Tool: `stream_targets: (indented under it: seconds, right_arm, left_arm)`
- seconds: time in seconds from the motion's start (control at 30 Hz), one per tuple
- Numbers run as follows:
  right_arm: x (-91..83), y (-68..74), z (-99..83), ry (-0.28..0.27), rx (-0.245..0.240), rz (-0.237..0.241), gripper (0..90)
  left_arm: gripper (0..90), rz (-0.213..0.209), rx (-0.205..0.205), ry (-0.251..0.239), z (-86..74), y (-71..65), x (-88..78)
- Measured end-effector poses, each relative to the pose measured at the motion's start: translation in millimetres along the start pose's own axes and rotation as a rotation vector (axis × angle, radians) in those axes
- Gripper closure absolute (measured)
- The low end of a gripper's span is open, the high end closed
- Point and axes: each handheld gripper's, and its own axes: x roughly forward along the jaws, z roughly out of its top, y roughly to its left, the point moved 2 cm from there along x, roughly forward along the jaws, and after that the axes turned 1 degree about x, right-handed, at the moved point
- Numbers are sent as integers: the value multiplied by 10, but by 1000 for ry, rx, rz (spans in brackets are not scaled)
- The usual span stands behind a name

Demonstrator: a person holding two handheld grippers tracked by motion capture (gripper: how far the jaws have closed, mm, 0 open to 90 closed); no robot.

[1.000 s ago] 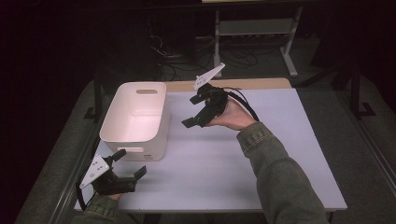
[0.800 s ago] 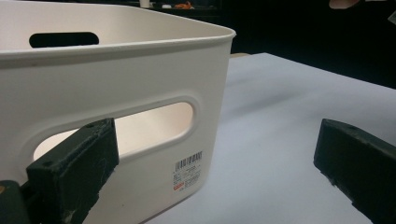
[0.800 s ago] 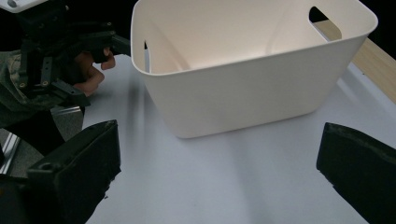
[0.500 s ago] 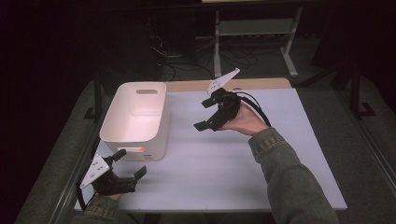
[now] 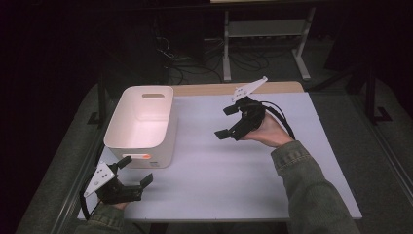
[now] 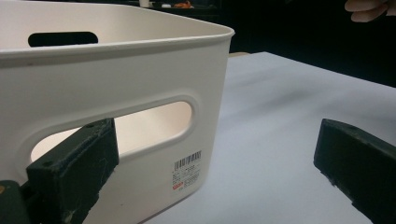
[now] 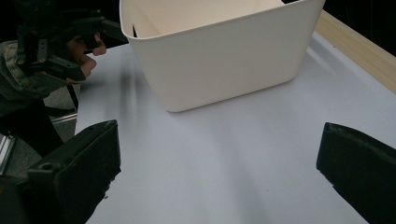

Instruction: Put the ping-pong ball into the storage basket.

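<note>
Plainly, the work in hand looks like taking hold of the white tub, and the notes run from its left side to its right.

Left claw: sits just in front of the tub's near end wall, low over the bench, its jaws standing wide apart with nothing between them; in the left gripper view one jaw shows before the handle slot.

Tub: a white plastic tub, upright and seemingly empty, resting on the left part of the bench; a slot handle is cut in its near end wall, a barcode sticker sits below that slot, and a second slot is in the far wall.

Best hold: likely the near wall at the slot, one jaw through the opening and the other outside, so the rim cannot slip out.

Approach: keep the claw level with the slot and ease it straight toward the tub; a tilted entry would probably push the light tub away across the bench.

Right claw: well apart from the tub, to its right, raised above the bench and pointing back toward the tub's long side wall, jaws spread and holding nothing.

Right claw's use: it could steady the tub's right wall while the left one closes.
</note>
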Motion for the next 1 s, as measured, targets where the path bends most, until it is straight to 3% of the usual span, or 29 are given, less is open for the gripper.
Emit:
stream_targets:
  seconds: [0.2,0.37,1.0]
  right_arm:
    - [-60,-14,-126,5,17,-3,0]
    - [-153,-38,-268,5,34,-34,0]
    - [-497,-95,-748,-49,109,-103,0]
  left_arm:
    - [0,0,1,-3,3,-3,-2]
    - [0,-3,1,1,0,-4,3]
    - [0,-3,4,5,-1,-2,7]
